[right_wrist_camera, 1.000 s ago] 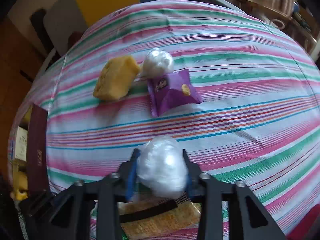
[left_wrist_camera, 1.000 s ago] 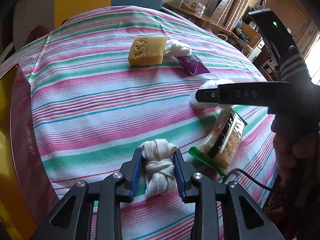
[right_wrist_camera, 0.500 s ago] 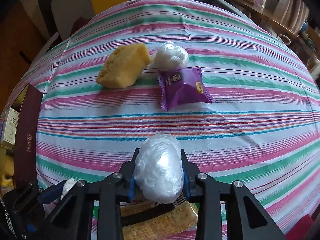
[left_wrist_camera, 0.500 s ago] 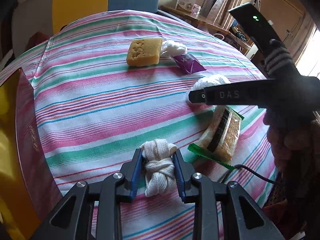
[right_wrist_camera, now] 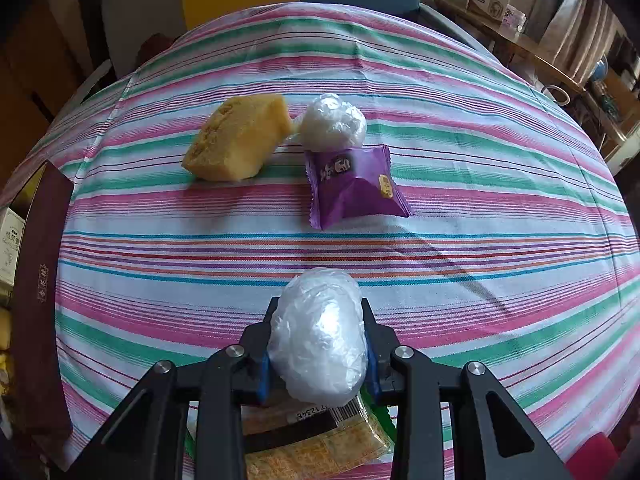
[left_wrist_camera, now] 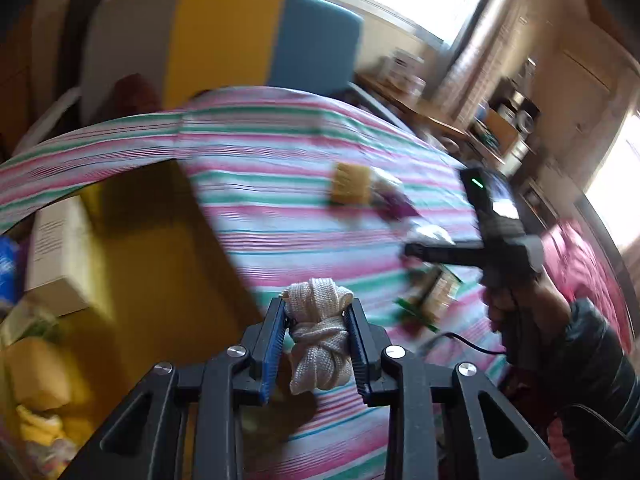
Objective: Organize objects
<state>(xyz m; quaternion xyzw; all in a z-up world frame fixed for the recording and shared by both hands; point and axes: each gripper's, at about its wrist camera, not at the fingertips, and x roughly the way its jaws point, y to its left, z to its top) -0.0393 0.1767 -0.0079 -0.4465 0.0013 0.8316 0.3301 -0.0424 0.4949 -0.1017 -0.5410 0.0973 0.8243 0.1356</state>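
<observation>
- Left hand-held gripper [left_wrist_camera: 316, 334], lower centre of its view, is clenched on a knotted white rope bundle [left_wrist_camera: 318, 340], raised above the striped tabletop [left_wrist_camera: 280, 216].
- Right hand-held gripper [right_wrist_camera: 318, 344] grasps a plastic-wrapped white ball [right_wrist_camera: 318, 336] over a cracker packet [right_wrist_camera: 316, 444].
- At left, an open yellow box [left_wrist_camera: 132, 248] holds blurred packages.
- Farther up the tabletop lie a yellow sponge [right_wrist_camera: 240, 142], a second wrapped ball [right_wrist_camera: 332, 122] and a purple snack packet [right_wrist_camera: 354, 186].

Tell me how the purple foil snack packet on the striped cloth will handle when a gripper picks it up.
The purple foil snack packet looks puffed and small, so probably light. Its glossy film may slip between pads and will likely crumple rather than stay stiff. It lies flat against the white plastic-wrapped ball, so it seems unlikely to roll, though the ball might.
</observation>
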